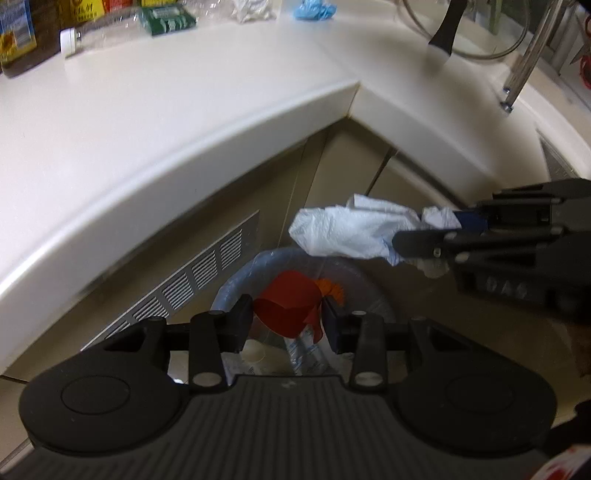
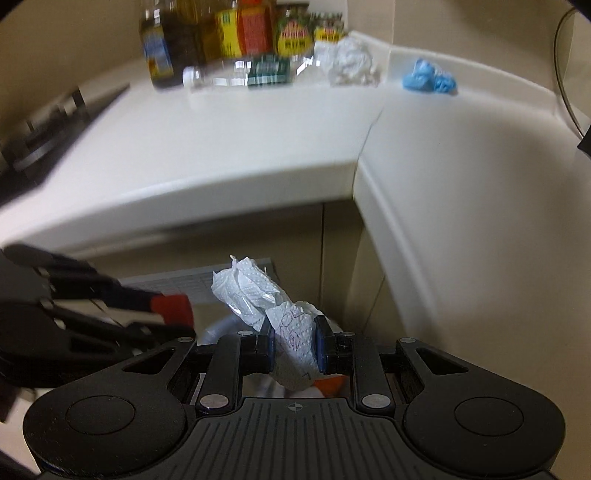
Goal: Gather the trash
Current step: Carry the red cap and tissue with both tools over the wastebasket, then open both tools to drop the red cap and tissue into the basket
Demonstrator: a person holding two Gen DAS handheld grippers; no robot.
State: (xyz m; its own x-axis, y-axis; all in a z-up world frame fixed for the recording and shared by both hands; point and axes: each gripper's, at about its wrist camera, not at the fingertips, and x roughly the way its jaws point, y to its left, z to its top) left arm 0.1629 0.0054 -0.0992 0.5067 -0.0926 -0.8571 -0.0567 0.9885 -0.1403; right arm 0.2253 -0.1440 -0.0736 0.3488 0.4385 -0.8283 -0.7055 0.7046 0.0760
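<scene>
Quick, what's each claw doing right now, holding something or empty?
Left gripper: shut on the red wrapper, above the trash bin.
Right gripper: shut on the crumpled paper towel.

Embossed paper towel, glossy countertop

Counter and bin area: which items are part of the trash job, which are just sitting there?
In the job:
- red scrap in left gripper
- paper towel in right gripper
- lined bin
- crumpled tissue, blue wad, empty clear bottle on counter, likely next

Lying about:
- sauce bottles and jars
- green box
- stove
</scene>
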